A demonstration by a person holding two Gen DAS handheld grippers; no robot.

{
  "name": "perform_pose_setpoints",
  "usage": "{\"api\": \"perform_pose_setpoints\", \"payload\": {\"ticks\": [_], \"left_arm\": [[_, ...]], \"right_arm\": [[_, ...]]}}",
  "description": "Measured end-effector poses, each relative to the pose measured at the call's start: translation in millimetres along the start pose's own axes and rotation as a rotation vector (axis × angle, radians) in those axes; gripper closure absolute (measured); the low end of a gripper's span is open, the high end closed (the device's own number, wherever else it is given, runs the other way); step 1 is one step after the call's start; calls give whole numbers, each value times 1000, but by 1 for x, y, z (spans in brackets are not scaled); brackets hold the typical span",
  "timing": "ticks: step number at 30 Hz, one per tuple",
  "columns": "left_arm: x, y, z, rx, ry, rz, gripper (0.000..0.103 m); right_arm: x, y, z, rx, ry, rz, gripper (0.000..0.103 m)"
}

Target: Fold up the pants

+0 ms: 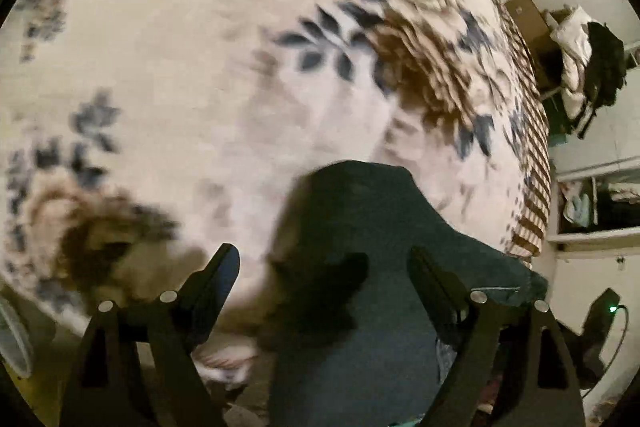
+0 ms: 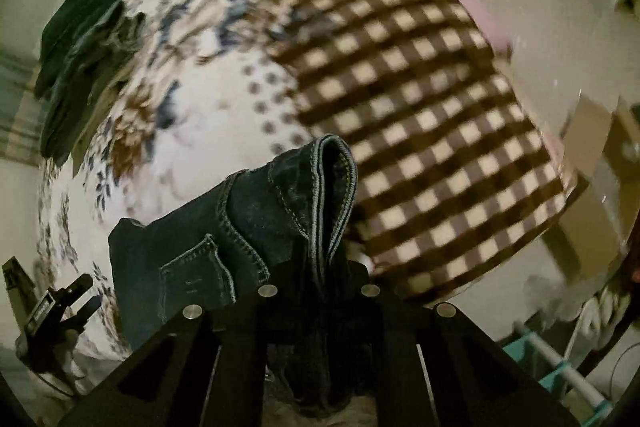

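Note:
Dark blue jeans (image 2: 248, 227) hang over the near edge of a bed. My right gripper (image 2: 318, 283) is shut on a bunched fold of their waistband, which stands up in a loop above the fingers; a back pocket shows to the left. In the left wrist view the jeans (image 1: 360, 219) appear as a blurred dark shape rising between the fingers. My left gripper (image 1: 322, 255) stands open wide, its pads well apart from the cloth. From the right wrist view the left gripper (image 2: 60, 303) sits at the far left, low beside the bed.
The bed carries a floral blanket (image 1: 180, 87) with a brown-and-cream checked part (image 2: 420, 107). A heap of dark clothes (image 2: 88, 47) lies at the far side. A chair piled with clothes (image 1: 580, 67) and cardboard boxes (image 2: 596, 147) stand on the floor beside the bed.

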State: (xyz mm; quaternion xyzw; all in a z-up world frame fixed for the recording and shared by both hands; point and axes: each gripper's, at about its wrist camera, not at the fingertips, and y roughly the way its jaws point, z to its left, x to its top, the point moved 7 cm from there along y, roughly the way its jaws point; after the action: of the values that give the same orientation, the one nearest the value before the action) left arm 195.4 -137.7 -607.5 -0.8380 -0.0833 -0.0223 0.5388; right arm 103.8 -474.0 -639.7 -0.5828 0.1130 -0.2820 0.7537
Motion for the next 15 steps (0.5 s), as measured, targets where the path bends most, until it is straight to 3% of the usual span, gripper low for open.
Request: {"api": "perform_pose_setpoints", "payload": {"ticks": [5, 7, 8, 10, 12, 15], "left_arm": [[2, 49, -2, -27, -33, 93, 18], [4, 56, 0, -72, -41, 82, 37], [5, 56, 0, -80, -32, 75, 52], [7, 58, 1, -89, -19, 74, 53], [8, 59, 2, -103, -34, 83, 51], [8, 52, 5, -153, -86, 121, 48]], "right_arm": [[-5, 20, -19, -1, 4, 41, 91], [-7, 30, -31, 13, 44, 64, 88], [-8, 36, -37, 21, 63, 76, 84], [-9, 43, -45, 35, 81, 93, 75], [-10, 49, -51, 17, 88, 113, 47], [-15, 42, -65, 72, 158, 142, 32]]}}
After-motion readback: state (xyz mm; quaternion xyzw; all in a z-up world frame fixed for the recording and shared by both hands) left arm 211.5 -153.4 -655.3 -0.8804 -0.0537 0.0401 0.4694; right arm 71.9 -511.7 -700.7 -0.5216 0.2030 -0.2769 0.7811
